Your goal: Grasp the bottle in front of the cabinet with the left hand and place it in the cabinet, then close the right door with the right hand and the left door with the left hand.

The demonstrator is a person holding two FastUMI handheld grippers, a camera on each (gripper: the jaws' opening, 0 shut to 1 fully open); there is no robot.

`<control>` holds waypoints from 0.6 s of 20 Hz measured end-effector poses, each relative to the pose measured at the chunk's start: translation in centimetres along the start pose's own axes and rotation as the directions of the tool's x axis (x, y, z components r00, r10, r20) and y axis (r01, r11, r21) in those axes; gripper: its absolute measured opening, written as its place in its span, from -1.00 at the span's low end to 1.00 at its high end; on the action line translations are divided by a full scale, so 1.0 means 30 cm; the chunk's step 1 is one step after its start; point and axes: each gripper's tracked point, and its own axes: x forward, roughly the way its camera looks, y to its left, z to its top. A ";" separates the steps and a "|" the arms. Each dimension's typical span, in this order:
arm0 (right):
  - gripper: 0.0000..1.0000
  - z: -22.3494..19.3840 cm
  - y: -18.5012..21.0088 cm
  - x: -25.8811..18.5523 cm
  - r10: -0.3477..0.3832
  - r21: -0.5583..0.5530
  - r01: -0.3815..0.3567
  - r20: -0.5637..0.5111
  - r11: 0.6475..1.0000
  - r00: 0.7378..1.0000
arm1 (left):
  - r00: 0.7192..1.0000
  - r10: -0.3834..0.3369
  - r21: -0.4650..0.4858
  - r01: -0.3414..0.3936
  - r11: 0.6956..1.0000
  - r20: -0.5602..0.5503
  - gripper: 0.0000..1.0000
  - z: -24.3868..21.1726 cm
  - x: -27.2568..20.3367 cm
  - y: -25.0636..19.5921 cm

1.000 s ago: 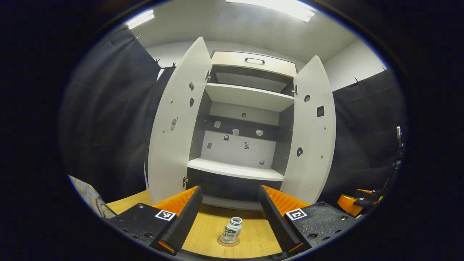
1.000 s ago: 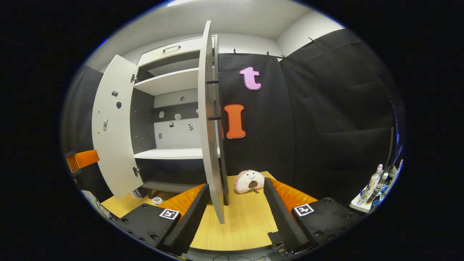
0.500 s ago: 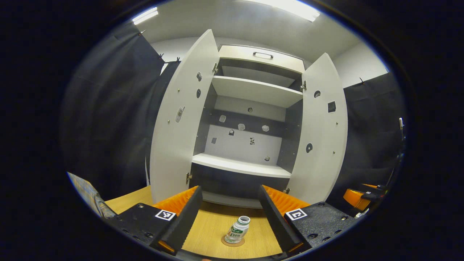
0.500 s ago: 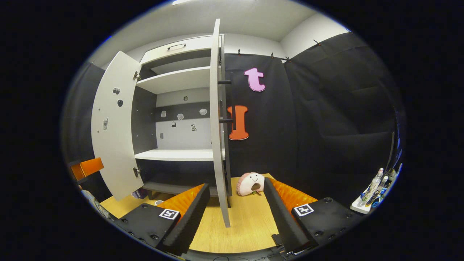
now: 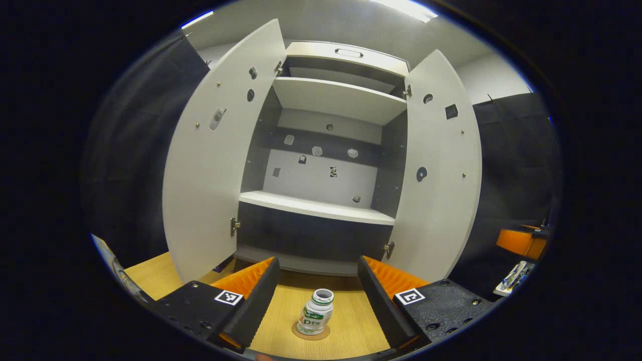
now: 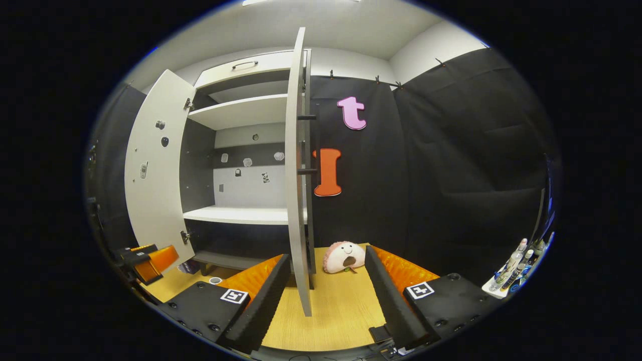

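Note:
A small white bottle (image 5: 316, 318) with a green label stands upright on a round coaster in front of the white cabinet (image 5: 316, 208). It sits in the gap of my open left gripper (image 5: 317, 261), touching neither finger. Both doors hang open: the left door (image 5: 210, 175) and the right door (image 5: 441, 175). In the right gripper view the right door (image 6: 297, 200) is edge-on, its lower edge between the fingers of my open right gripper (image 6: 327, 254), which holds nothing. That view also has the left gripper (image 6: 150, 255) and the bottle's cap (image 6: 215, 280) at lower left.
A pink plush toy (image 6: 345, 256) lies on the wooden table (image 6: 341, 311) just right of the right door. A white tray of small bottles (image 6: 511, 268) sits at the far right. The right gripper (image 5: 519, 240) appears at the left gripper view's right edge.
The left gripper has moved closer to the cabinet and the bottle, which now looks larger between its fingers. In the right gripper view the left gripper has come in at lower left.

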 end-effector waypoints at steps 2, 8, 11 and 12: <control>0.97 -0.002 -0.013 -0.001 -0.007 -0.004 0.007 -0.005 1.000 1.000 | 0.999 -0.010 0.018 0.011 1.000 -0.041 0.90 -0.089 0.052 -0.006; 0.97 -0.001 -0.061 -0.008 -0.034 -0.037 0.034 -0.012 0.999 0.999 | 0.991 0.002 -0.005 -0.003 1.000 -0.132 0.91 -0.312 0.182 0.025; 0.97 -0.013 -0.086 -0.002 -0.055 -0.055 0.053 -0.027 0.997 0.998 | 0.987 -0.010 0.045 0.018 0.999 -0.160 0.92 -0.386 0.233 0.017; 0.97 -0.019 -0.093 -0.006 -0.060 -0.056 0.058 -0.034 0.997 0.998 | 0.985 -0.017 0.039 0.024 0.999 -0.174 0.92 -0.410 0.249 0.013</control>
